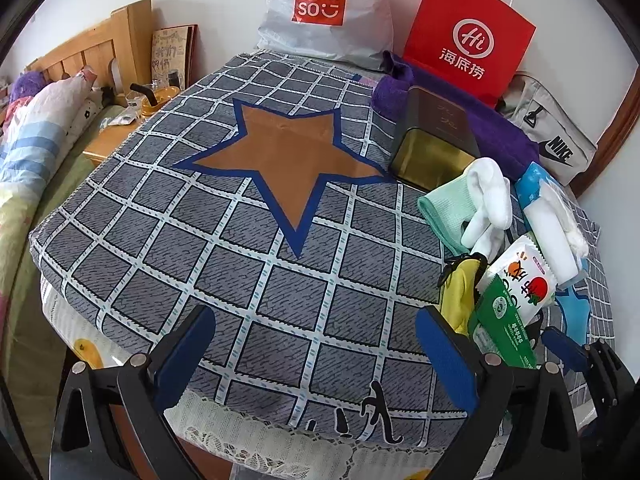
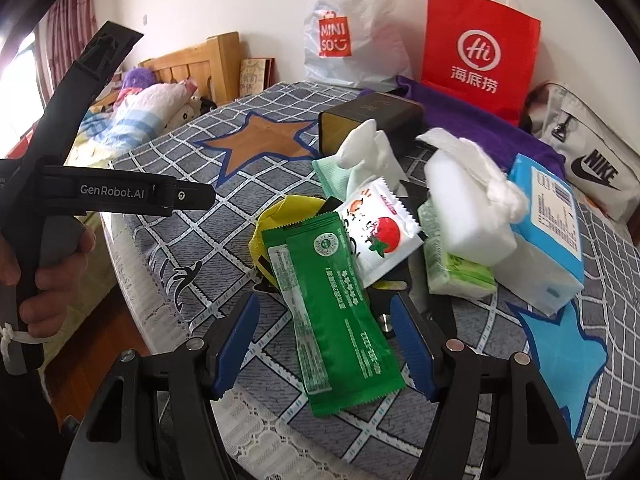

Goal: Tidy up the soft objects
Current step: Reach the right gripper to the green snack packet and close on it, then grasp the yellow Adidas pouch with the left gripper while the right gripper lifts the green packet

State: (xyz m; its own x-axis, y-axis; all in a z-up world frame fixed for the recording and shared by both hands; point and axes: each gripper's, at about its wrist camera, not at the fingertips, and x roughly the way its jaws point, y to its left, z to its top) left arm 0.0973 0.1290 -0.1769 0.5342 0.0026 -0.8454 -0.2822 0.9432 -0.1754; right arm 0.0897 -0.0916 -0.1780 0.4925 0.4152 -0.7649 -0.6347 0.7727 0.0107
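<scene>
A pile of soft things lies on the grey checked cloth (image 1: pixel 248 264) at the right: green packets (image 2: pixel 340 308), a tomato-print pouch (image 2: pixel 380 232), a yellow cloth (image 2: pixel 276 216), white socks (image 1: pixel 490 196), a mint cloth (image 1: pixel 444 208), a white sponge (image 2: pixel 464 208), cotton (image 2: pixel 492 176) and a blue tissue pack (image 2: pixel 548 216). My right gripper (image 2: pixel 324 344) is open, its blue fingers either side of the green packets. My left gripper (image 1: pixel 316 356) is open and empty over bare cloth left of the pile; it also shows in the right wrist view (image 2: pixel 100 192).
A dark open tin (image 1: pixel 436 140) lies on its side behind the pile on a purple towel (image 1: pixel 496 128). A Miniso bag (image 1: pixel 324 12), a red paper bag (image 1: pixel 468 40) and a grey Nike bag (image 1: pixel 556 136) stand at the back. A bed (image 1: pixel 36 152) and nightstand (image 1: pixel 116 136) are at left.
</scene>
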